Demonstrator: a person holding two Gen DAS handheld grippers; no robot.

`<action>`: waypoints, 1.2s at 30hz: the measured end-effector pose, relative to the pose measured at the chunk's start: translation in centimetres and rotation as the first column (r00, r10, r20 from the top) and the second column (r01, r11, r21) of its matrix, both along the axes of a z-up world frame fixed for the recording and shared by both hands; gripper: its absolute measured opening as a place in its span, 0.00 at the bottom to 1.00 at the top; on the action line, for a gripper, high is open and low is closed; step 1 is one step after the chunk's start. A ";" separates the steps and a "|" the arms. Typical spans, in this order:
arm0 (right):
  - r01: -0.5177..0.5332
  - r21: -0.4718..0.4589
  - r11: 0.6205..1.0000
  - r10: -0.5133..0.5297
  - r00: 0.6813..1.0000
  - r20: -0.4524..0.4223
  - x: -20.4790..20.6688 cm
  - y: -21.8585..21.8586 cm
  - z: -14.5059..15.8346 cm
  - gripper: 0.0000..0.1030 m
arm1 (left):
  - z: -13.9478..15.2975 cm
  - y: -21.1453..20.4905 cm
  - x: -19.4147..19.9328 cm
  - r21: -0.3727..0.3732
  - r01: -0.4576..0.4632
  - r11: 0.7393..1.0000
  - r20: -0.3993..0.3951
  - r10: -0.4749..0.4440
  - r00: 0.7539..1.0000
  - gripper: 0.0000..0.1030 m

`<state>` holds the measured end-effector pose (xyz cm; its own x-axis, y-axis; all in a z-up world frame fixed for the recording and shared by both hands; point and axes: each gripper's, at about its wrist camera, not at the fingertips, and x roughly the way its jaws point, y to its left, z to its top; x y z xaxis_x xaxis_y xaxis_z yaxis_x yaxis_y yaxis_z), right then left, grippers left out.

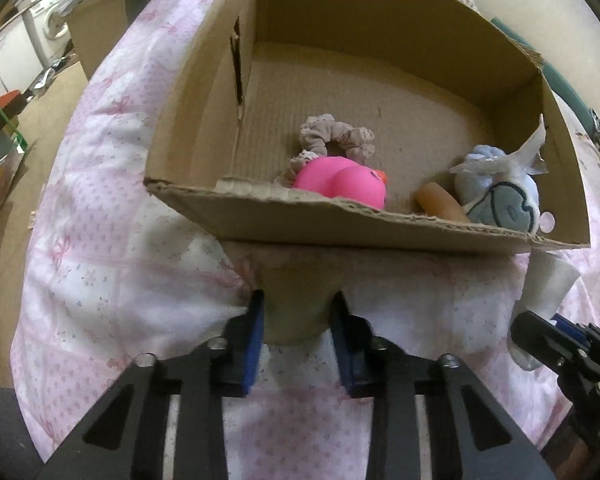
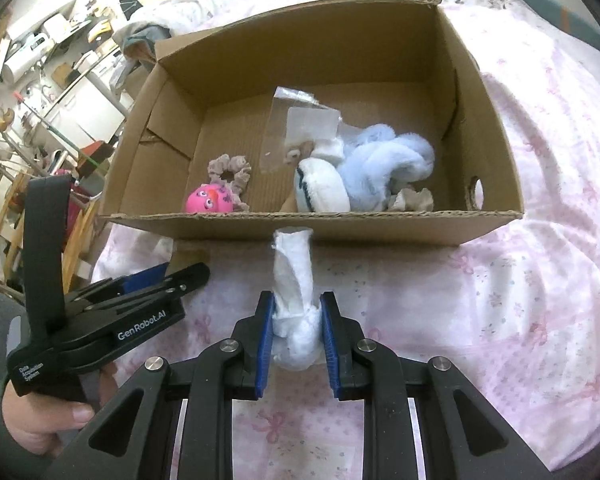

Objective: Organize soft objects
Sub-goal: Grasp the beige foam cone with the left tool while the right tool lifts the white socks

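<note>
Cardboard box (image 2: 340,224) on pink floral bedspread (image 2: 540,280); both tools clenched on soft items.

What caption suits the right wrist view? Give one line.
Right tool grips a white cloth roll before the cardboard box.

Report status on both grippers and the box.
Left gripper shut on beige soft thing. Right gripper shut on white cloth roll. Cardboard box just ahead, toys already inside. Nothing in the way.
</note>
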<state>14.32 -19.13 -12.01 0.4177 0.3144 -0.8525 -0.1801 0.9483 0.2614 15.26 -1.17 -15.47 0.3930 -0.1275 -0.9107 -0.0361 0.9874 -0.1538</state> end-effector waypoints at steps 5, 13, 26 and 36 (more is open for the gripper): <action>0.008 0.002 1.000 -0.008 1.000 0.005 -0.2 -0.2 0.2 0.24 | 0.2 0.4 0.2 -0.020 0.001 1.000 0.003 0.000 1.000 0.10; 0.004 -0.003 1.000 -0.004 1.000 0.023 -0.8 -0.5 0.7 0.24 | 2.0 2.0 -0.5 0.006 -0.059 0.998 0.031 0.059 0.998 0.10; -0.023 -0.025 0.999 0.024 0.999 0.041 -1.4 0.2 1.0 0.24 | 4.6 5.3 -4.0 0.049 -0.146 0.988 0.076 0.142 0.987 0.10; -0.119 0.087 0.989 0.106 0.983 0.148 -2.4 1.3 3.5 0.24 | 8.5 5.4 -6.9 0.076 -0.192 0.979 0.178 0.176 0.968 0.10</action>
